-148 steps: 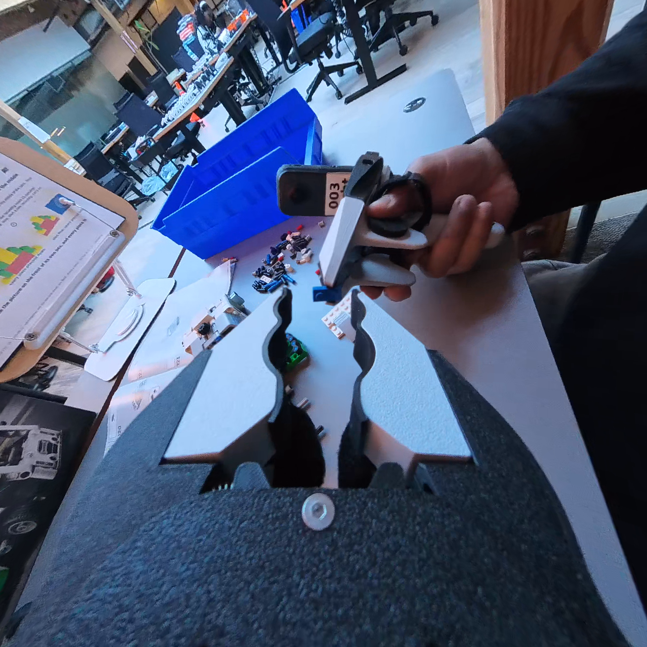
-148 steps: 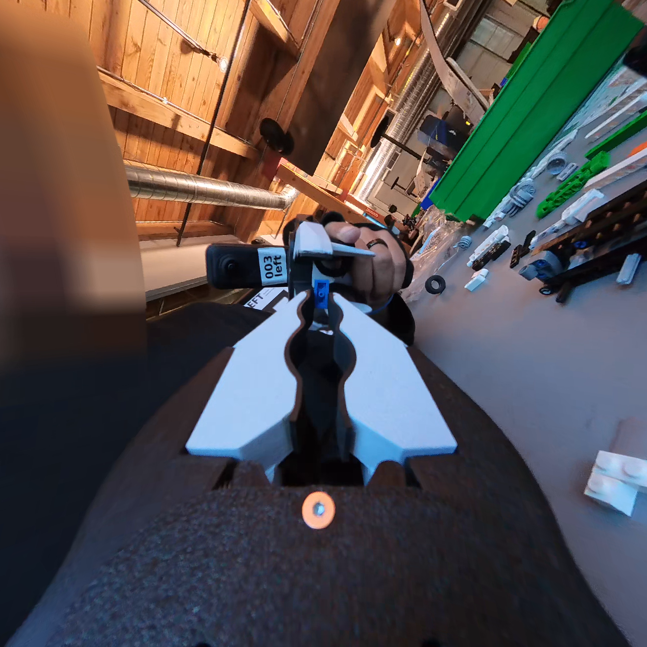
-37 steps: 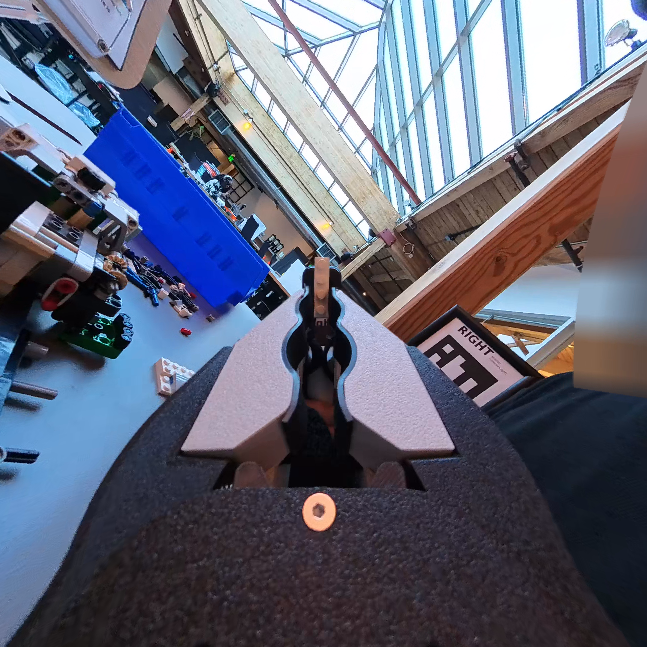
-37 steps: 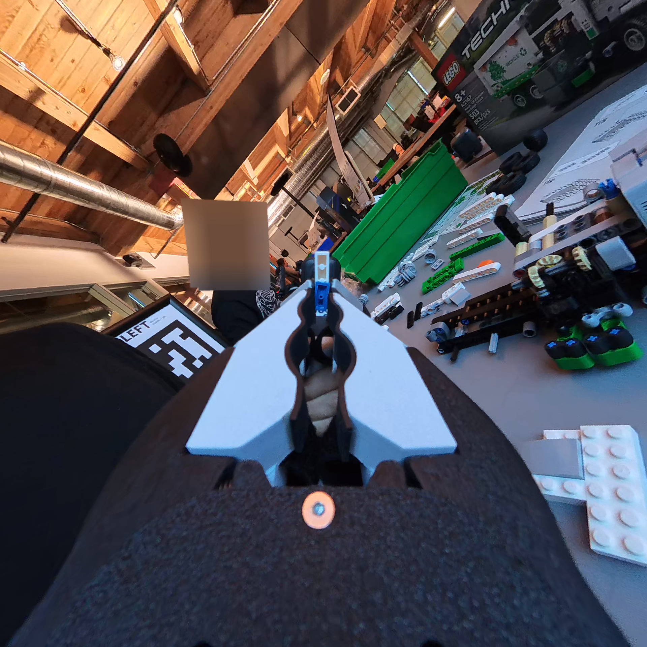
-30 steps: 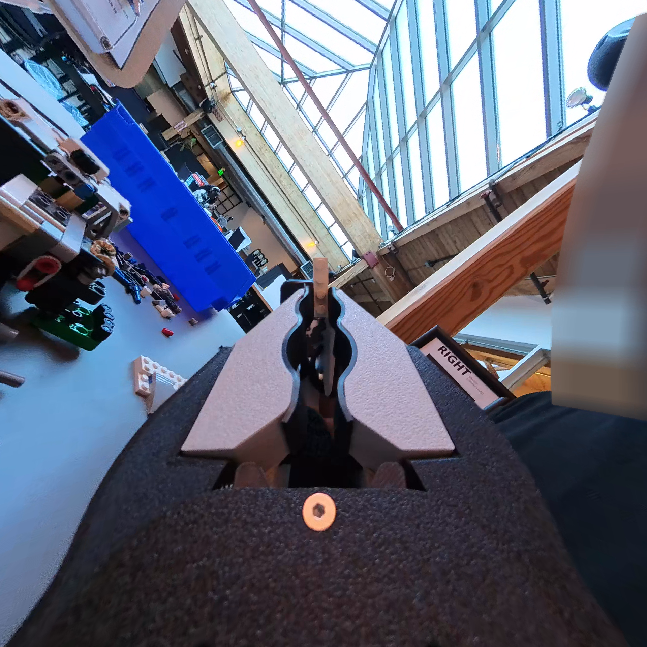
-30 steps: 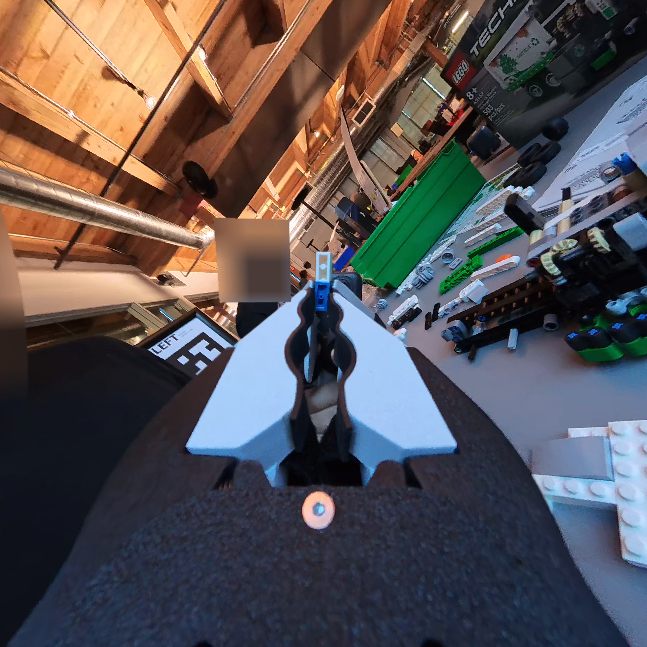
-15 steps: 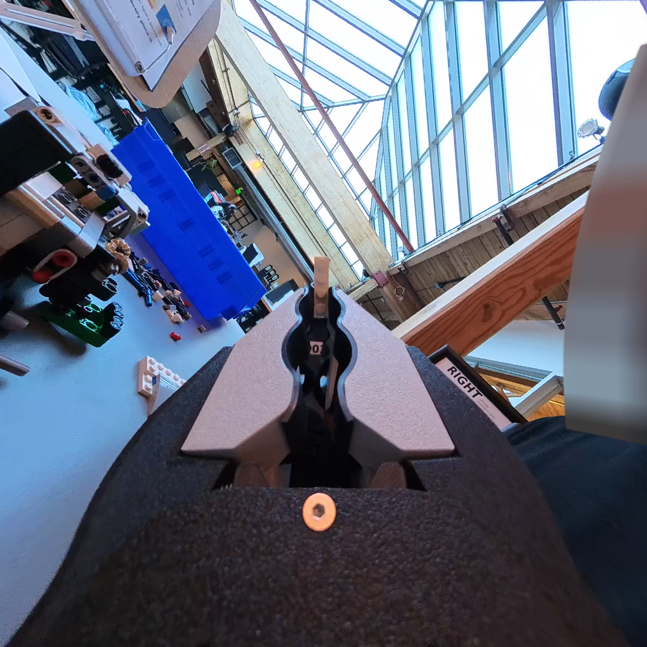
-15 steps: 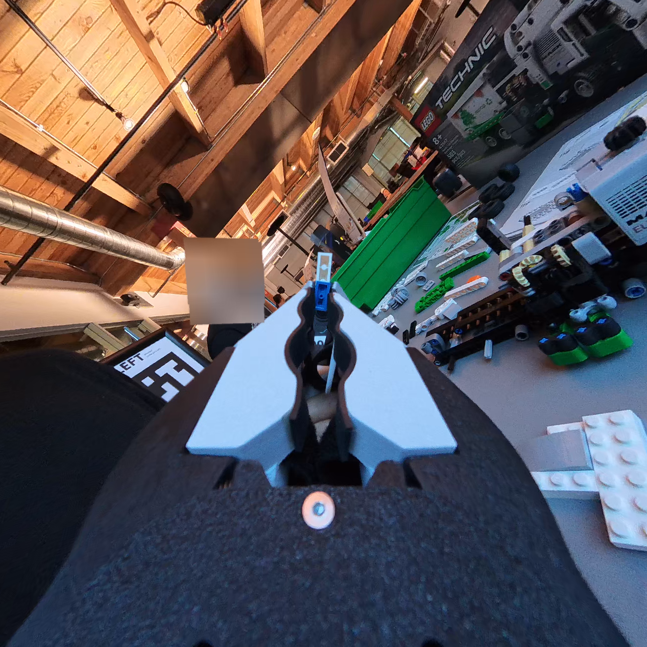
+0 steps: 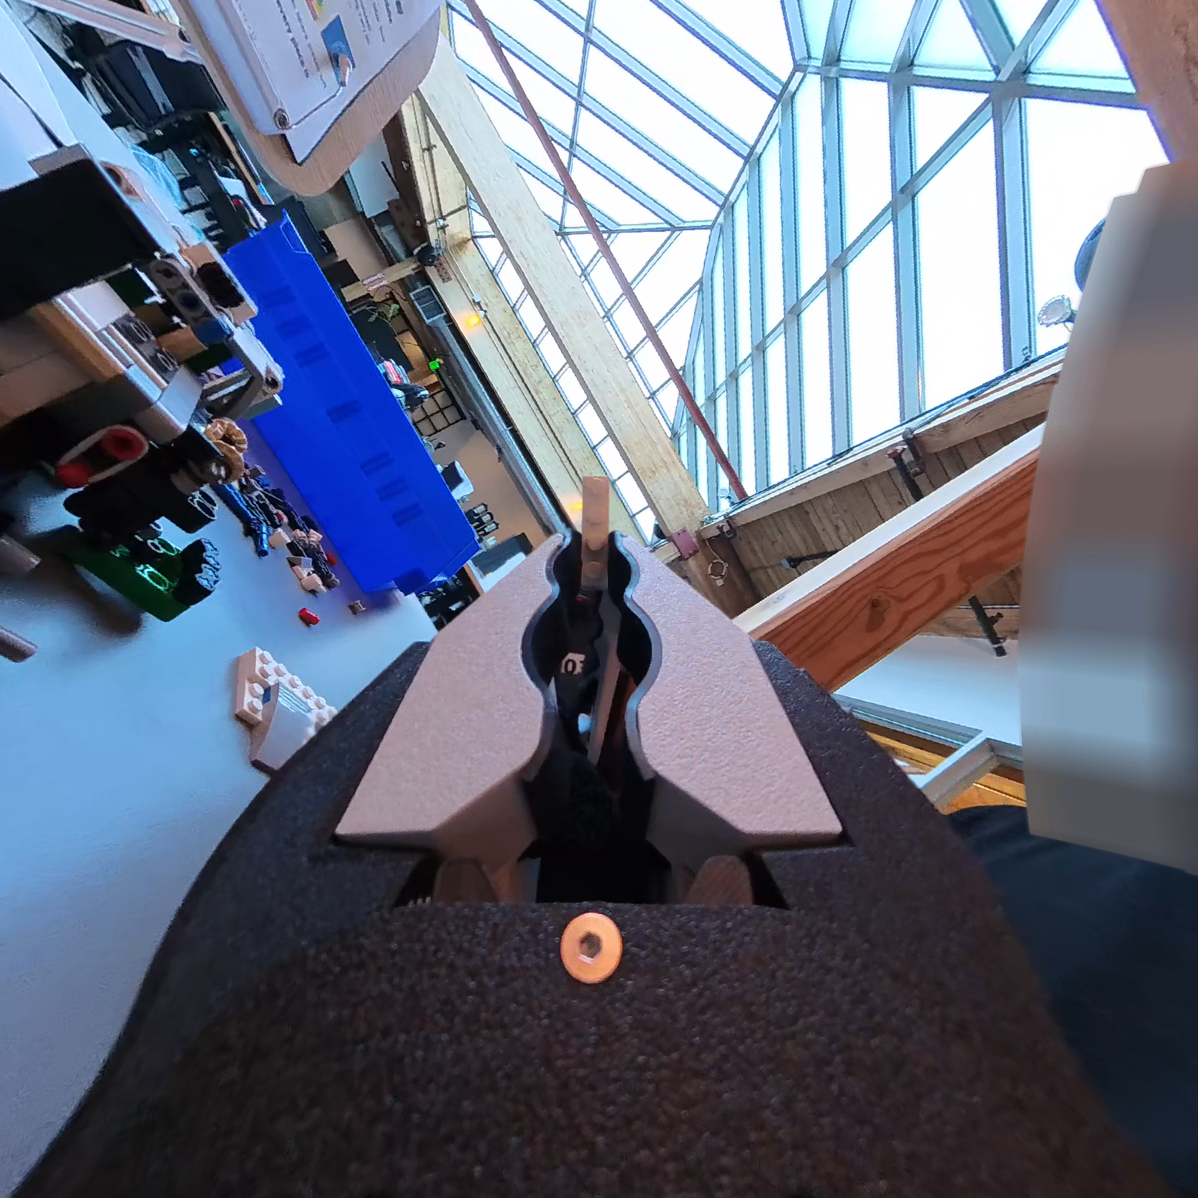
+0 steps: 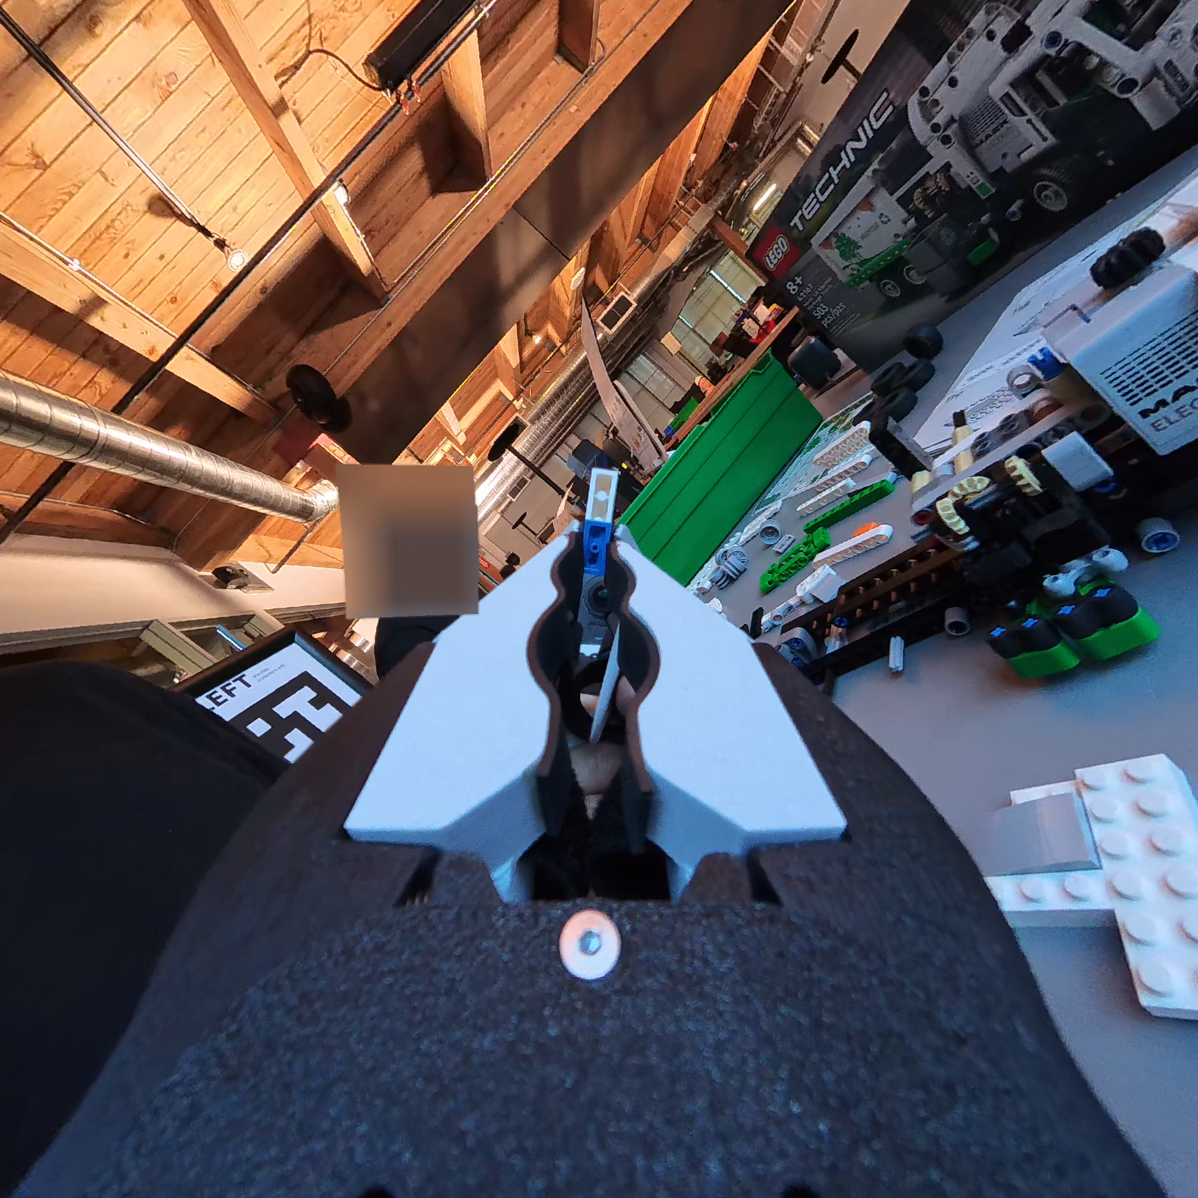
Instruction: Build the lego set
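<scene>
My left gripper (image 9: 593, 548) is shut on a thin white plate (image 9: 595, 512) that stands out past its fingertips. My right gripper (image 10: 598, 551) is shut on a small blue piece (image 10: 596, 548), with the white plate (image 10: 603, 496) standing just above it, touching it. The two grippers are held up off the table, tip to tip, each facing the other. The other gripper's body shows through the gap between the fingers in both views. The partly built truck model (image 10: 1011, 493) stands on the grey table (image 10: 940, 726), also seen in the left wrist view (image 9: 97, 363).
White studded plates (image 10: 1134, 862) lie near my right gripper, also in the left wrist view (image 9: 272, 687). Green and black pieces (image 10: 1069, 629), loose beams by a green bin (image 10: 719, 467), a blue bin (image 9: 350, 415), small loose pieces (image 9: 292, 538) and the set's box (image 10: 972, 162) surround the model. Less than 4 cm separates the two grippers' tips.
Since 4.9 s ago both grippers have lifted and tilted up, and my left one has shut on the white plate. Over the last second they stay tip to tip, drifting slightly.
</scene>
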The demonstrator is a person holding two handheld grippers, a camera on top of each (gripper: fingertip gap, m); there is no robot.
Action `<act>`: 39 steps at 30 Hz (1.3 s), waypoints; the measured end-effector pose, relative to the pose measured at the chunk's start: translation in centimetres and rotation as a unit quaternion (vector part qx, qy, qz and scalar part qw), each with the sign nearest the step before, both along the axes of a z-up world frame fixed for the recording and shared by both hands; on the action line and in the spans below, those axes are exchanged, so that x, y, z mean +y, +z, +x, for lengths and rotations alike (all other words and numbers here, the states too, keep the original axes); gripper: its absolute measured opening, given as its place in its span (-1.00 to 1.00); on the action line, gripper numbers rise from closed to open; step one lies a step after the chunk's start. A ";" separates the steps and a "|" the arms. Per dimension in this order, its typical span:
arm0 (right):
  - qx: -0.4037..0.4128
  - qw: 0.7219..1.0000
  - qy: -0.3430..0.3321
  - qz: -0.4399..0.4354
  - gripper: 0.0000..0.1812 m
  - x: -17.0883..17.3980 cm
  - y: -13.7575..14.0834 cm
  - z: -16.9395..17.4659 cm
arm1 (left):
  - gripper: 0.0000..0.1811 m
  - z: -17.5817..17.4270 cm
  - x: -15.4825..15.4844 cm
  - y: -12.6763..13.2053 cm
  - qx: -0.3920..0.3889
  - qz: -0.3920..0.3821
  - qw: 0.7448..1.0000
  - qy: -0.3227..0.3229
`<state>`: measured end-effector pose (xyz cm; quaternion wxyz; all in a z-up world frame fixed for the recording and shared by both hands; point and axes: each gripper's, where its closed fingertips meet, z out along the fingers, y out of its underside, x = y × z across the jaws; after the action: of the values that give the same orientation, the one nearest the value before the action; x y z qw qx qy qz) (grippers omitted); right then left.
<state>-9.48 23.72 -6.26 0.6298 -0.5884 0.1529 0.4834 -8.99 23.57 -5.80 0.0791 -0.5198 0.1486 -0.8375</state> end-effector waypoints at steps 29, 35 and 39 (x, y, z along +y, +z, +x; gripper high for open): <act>-0.702 0.705 0.092 -0.045 -0.58 -2.5 -2.6 0.2 | -0.93 -1.6 -2.5 -2.3 0.205 0.204 0.908 -0.303; -0.802 0.586 0.118 -0.017 -0.66 -2.1 -4.2 -1.6 | -0.92 -2.5 -3.6 -4.6 0.260 0.264 0.858 -0.355; -0.832 0.539 0.133 -0.022 -0.73 -1.7 -5.9 -2.1 | -0.92 -2.3 -3.6 -5.8 0.285 0.290 0.845 -0.349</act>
<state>-11.60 22.04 -12.14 0.3896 -0.7531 -0.5090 -0.1485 -11.31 20.00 -11.62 -0.1171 -0.6026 0.5721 -0.5439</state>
